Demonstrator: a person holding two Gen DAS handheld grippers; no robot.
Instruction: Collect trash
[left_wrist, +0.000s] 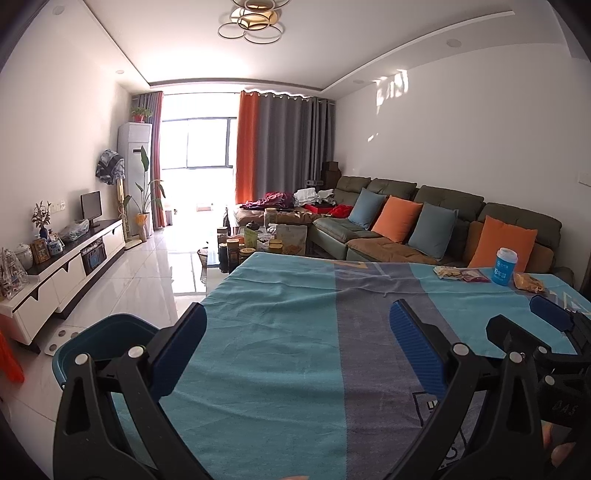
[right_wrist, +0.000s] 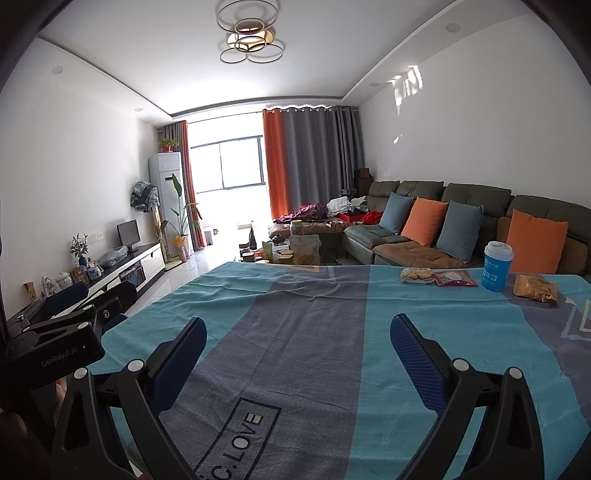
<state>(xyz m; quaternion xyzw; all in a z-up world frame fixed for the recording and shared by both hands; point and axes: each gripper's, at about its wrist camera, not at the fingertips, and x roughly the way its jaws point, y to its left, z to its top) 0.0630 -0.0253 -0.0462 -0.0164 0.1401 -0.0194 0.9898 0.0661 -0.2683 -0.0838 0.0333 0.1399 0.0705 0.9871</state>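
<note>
Both grippers are held low over a table covered with a cloth (right_wrist: 295, 314) of teal and grey-blue stripes. The left gripper (left_wrist: 297, 332) is seen with its fingers spread wide, and nothing is held between them; only bare cloth is seen in the gap. The right gripper (right_wrist: 298, 338) is spread wide in the same way and is also empty, above the grey stripe where the printed word "LOVE" can be read. The two grippers are placed side by side, the left one near the left edge of the table. The trash is found at the far right corner of the table, well apart from both grippers: a clear packet (right_wrist: 416, 275) with pale snacks, a red packet (right_wrist: 454, 278) touching it on its right, then a blue cup (right_wrist: 497, 266) with a white lid, standing upright, and an orange-yellow bag (right_wrist: 535, 288) just beside the cup. A blue bin (left_wrist: 96, 341) is seen on the floor at the left edge of the table, just beside the left gripper. A sofa (right_wrist: 424, 251) with orange and blue cushions is seen behind the table.
</note>
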